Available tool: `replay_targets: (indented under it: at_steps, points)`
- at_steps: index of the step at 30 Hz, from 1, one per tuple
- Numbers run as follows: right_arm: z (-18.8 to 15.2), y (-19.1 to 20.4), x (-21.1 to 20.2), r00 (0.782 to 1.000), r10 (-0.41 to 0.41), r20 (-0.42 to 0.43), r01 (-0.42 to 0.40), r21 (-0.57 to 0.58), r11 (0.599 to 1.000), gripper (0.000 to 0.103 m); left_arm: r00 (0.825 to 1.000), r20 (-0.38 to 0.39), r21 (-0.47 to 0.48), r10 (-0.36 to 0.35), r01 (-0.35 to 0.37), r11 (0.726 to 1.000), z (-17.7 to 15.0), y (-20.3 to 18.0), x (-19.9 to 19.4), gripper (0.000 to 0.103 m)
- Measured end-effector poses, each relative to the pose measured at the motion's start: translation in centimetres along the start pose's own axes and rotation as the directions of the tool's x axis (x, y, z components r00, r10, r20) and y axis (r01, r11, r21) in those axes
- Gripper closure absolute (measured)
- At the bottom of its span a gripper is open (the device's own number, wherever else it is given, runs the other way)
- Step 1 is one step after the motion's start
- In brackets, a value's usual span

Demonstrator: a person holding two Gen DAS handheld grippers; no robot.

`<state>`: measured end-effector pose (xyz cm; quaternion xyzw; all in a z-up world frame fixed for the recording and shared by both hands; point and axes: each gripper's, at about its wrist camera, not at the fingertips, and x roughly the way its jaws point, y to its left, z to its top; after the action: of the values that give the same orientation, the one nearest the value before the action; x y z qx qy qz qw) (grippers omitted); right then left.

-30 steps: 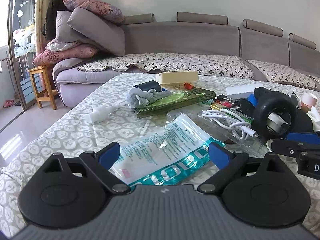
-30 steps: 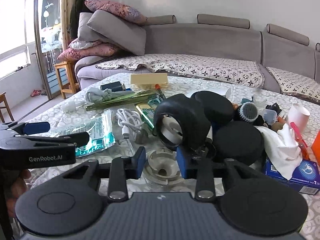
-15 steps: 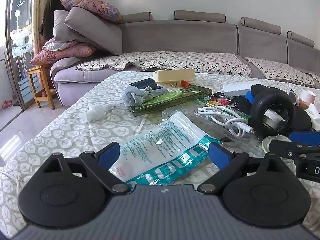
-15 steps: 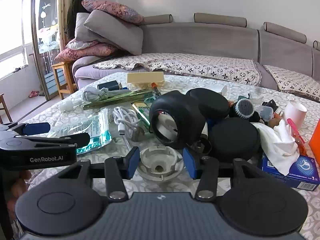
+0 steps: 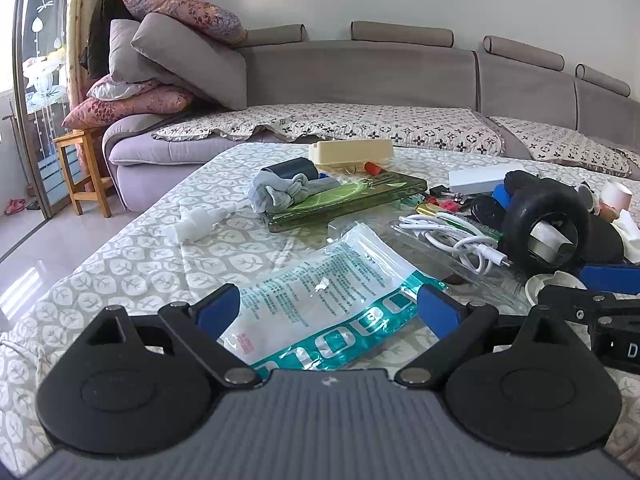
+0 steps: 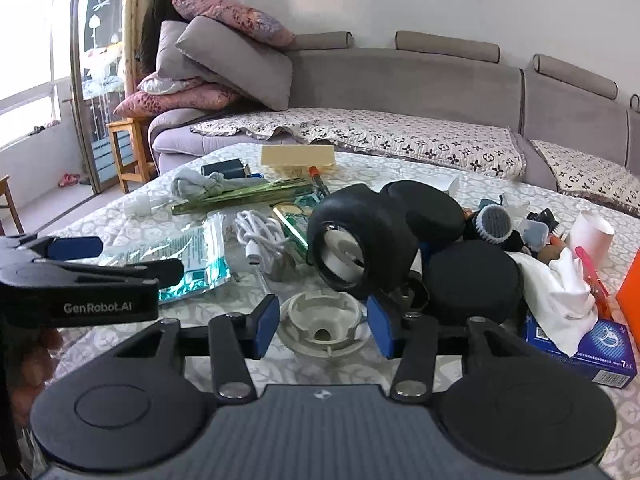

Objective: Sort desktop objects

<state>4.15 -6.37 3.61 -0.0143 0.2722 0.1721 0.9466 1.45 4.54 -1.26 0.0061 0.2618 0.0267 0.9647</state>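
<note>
Currently both grippers' jaws stand open, the right gripper [image 6: 323, 325] straddling a white ashtray [image 6: 322, 323] untouched.

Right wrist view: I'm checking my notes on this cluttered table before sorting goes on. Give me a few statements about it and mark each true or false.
1. The right gripper stands open around the white round dish. True.
2. The white cable is coiled on top of the blue box. False: it lies left of the black ring, while the blue box sits far right under a white cloth.
3. The left gripper hangs open over the printed plastic bag. True.
4. The cream box lies at the near table edge. False: it is at the far side, toward the sofa.
</note>
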Motion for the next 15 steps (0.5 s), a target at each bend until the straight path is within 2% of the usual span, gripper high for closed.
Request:
replay_targets:
  at_steps: [3, 4, 10, 15]
  points:
    - [-0.1, 0.1, 0.4, 1.000, 0.007, -0.014, -0.007, -0.001, 1.000, 0.057, 1.000, 0.001, 0.006, -0.001, 0.001, 1.000, -0.1, -0.1, 0.0, 0.006]
    - [0.0, 0.1, 0.3, 1.000, 0.018, -0.013, -0.018, -0.003, 1.000, 0.062, 1.000, -0.001, 0.006, -0.003, 0.003, 1.000, -0.1, -0.1, 0.0, 0.006]
    - [0.1, 0.2, -0.6, 1.000, 0.028, -0.003, -0.028, -0.013, 1.000, 0.063, 1.000, -0.004, 0.007, 0.003, -0.003, 1.000, -0.1, -0.1, 0.3, 0.006]
    - [0.3, -0.1, -2.0, 0.999, 0.036, 0.025, -0.036, -0.008, 0.999, 0.063, 0.997, 0.074, 0.069, -0.019, 0.014, 0.998, 0.3, -1.6, -0.8, 0.004]
